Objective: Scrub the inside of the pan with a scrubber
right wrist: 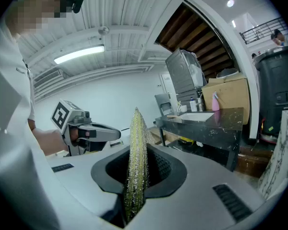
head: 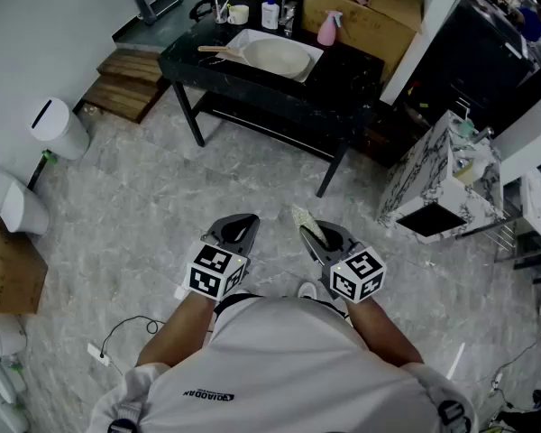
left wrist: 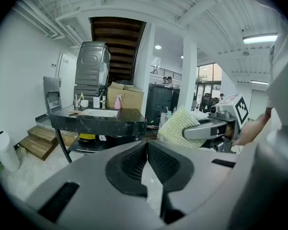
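A cream pan with a wooden handle lies on a white tray on the black table, far ahead of me. Both grippers hang over the floor, close to my body and well short of the table. My right gripper is shut on a yellow-green scrubber, which stands on edge between its jaws. My left gripper is shut with nothing between its pads. In the left gripper view the scrubber shows at the right, and the table stands beyond.
On the table stand a pink spray bottle, a white bottle and a cup of brushes. A cardboard box sits behind it. Wooden steps and a white bin are at the left, a marble-patterned cabinet at the right.
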A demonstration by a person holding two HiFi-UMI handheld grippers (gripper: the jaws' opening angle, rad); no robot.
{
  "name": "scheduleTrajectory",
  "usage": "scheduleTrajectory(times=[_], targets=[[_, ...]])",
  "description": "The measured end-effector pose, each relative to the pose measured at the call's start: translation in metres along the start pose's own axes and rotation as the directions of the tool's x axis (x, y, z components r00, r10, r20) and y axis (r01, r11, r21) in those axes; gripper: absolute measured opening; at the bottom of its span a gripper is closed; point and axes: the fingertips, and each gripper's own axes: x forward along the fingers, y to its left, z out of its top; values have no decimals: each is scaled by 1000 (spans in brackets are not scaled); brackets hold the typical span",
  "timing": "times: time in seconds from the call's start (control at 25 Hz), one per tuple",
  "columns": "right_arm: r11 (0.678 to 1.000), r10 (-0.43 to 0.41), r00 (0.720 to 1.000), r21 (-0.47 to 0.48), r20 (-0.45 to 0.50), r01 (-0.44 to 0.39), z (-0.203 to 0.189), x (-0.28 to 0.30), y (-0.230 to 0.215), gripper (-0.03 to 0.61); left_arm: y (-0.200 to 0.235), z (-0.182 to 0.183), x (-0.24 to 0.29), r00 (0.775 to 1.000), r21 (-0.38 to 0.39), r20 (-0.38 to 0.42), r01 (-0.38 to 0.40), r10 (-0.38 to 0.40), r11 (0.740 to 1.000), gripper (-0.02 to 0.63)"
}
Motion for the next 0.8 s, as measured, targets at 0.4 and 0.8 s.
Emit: scheduleTrajectory(times=[0.4, 0.8], targets=[[1000, -18, 1000, 3, -17, 18, -10, 6, 13, 75, 4, -7, -9, 1000, 9, 4, 12, -12, 1000, 15], [998, -40, 999, 47, 34, 39, -7, 21, 36, 77, 21, -17, -29, 999, 1, -1, 34, -34, 999, 15]])
